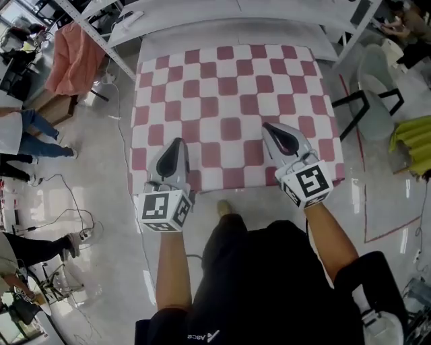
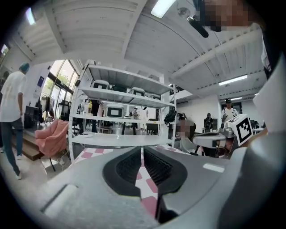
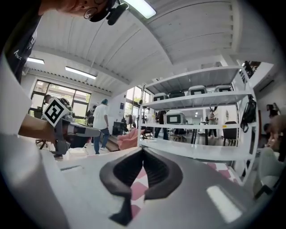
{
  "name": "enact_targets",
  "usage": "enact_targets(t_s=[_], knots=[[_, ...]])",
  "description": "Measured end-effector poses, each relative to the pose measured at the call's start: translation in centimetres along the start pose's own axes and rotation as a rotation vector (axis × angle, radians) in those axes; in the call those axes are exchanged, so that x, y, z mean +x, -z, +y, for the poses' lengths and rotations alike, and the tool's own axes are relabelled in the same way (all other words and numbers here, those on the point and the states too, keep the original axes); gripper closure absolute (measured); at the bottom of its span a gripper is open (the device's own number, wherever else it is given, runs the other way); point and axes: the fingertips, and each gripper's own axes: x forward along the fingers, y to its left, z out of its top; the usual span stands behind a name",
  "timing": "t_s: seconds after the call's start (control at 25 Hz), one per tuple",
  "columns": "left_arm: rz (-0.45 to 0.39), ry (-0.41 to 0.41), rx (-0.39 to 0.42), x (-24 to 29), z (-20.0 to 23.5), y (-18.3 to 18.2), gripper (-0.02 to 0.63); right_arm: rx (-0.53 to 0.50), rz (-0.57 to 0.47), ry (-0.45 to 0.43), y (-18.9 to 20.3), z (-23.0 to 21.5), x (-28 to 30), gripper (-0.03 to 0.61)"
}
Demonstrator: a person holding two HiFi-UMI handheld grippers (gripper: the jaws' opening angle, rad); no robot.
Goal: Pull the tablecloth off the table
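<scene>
A pink and white checked tablecloth [image 1: 229, 101] covers the whole table in front of me and hangs over its near edge. My left gripper [image 1: 178, 143] hovers over the cloth's near left part, my right gripper [image 1: 266, 126] over its near right part. Both point away from me, roughly level. In the left gripper view the left gripper [image 2: 142, 149] has its jaws shut together with nothing between them, and pink squares of the cloth [image 2: 94, 154] lie beyond. The right gripper [image 3: 143, 150] is shut and empty too, above the cloth [image 3: 216, 167].
A white table [image 1: 222, 20] adjoins the far edge. A metal shelf rack [image 2: 120, 107] stands behind it. A pink draped chair [image 1: 73, 57] is at the left, a grey chair [image 1: 374, 101] and a yellow-green thing [image 1: 412, 143] at the right. People [image 1: 27, 135] and cables are on the left floor.
</scene>
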Motion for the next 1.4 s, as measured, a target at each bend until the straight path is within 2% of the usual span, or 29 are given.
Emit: enact_targets(t_s=[0.12,0.16,0.2,0.24,0.28,0.44,0.56,0.72,1.08,1.28,1.4], knots=[[0.043,0.072,-0.020,2.6,3.4,1.2,0.598,0.025,0.048,0.091,0.7,0.0,2.8,0.577],[0.057,0.093,-0.023,3.3,4.2,1.7,0.586,0.032,0.062,0.115,1.0,0.0,3.5,0.577],[0.072,0.110,-0.025,4.1,5.1,2.2,0.546,0.039,0.075,0.134,1.3,0.0,4.3,0.577],[0.088,0.124,-0.026,4.8,5.9,2.6,0.517,0.044,0.089,0.150,1.6,0.0,5.0,0.563],[0.107,0.133,-0.028,5.5,6.7,3.1,0.509,0.048,0.106,0.166,1.9,-0.2,5.7,0.511],[0.231,0.145,-0.064,8.8,8.1,6.1,0.455,0.070,0.198,0.220,4.4,-2.2,7.0,0.449],[0.340,0.120,-0.086,11.3,8.8,8.9,0.411,0.092,0.277,0.252,7.0,-4.9,7.6,0.394],[0.448,0.056,-0.091,14.0,10.1,11.6,0.381,0.135,0.372,0.309,10.7,-8.7,8.1,0.358],[0.688,-0.073,-0.088,17.4,12.0,17.1,0.345,0.271,0.626,0.384,19.9,-14.9,7.4,0.233],[0.808,-0.120,-0.103,17.9,12.5,19.6,0.341,0.293,0.731,0.364,22.0,-16.4,8.3,0.222],[0.838,-0.118,-0.110,18.1,12.1,20.1,0.336,0.314,0.772,0.353,22.7,-16.5,8.2,0.221]])
